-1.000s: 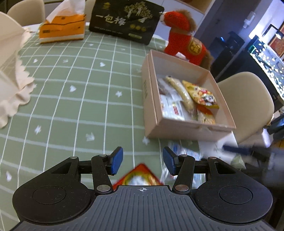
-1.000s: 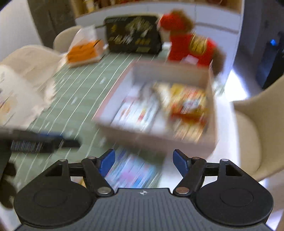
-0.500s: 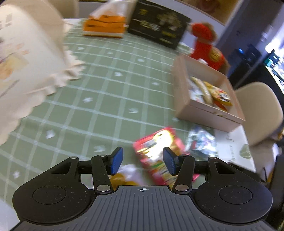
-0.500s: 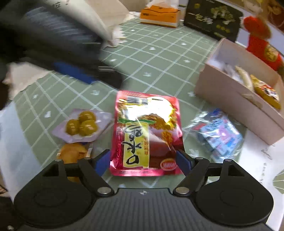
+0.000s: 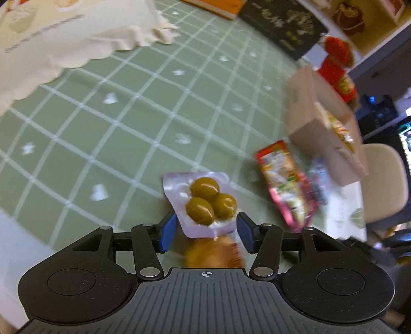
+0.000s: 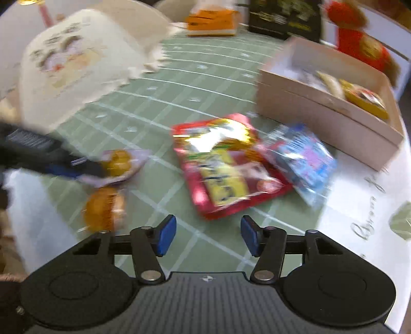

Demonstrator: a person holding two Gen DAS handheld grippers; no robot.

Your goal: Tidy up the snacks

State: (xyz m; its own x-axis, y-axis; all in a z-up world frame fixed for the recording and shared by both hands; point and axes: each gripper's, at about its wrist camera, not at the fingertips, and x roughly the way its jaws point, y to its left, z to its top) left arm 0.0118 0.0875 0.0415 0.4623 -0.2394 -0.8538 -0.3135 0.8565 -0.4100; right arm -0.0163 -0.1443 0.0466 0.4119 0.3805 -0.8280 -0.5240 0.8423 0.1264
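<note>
A: Left wrist view, left to right, go.
B: Cream scalloped cloth (image 5: 77, 33) far left on the green checked worktop (image 5: 115, 115). Left claw (image 5: 206, 232) spread wide, holding nothing. The olive pack (image 5: 203, 203), three green olives in a clear pouch, lies flat with its near edge between the blue pads (image 5: 168, 231); I can't tell if a pad touches it. An orange snack (image 5: 213, 253) sits blurred just under that, close to the claw body.
A: Further right?
B: Red snack packet (image 5: 285, 185) flat on the worktop, a bluish packet (image 5: 318, 179) at its right side, then the cardboard box (image 5: 313, 138) with yellow wrappers inside. Red plush toy (image 5: 339, 69) behind the box, black gift bag (image 5: 282, 25) at the top.
A: Right wrist view?
B: Blurry. Far left the other claw comes in dark at the olive pack (image 6: 120, 164); grip unclear from here. The orange snack (image 6: 105, 208) is just below it. Right claw (image 6: 205, 235) also wide open, empty, hovering over bare cloth near the red snack packet's (image 6: 226, 164) near edge.
A: And right of that?
B: The bluish packet (image 6: 305, 156) overlaps the red one's right corner. The cardboard box (image 6: 328, 118) beyond holds a pale stick snack and a yellow packet. Orange tissue box (image 6: 210, 23) at the top, plush toy (image 6: 359, 38) top right.
</note>
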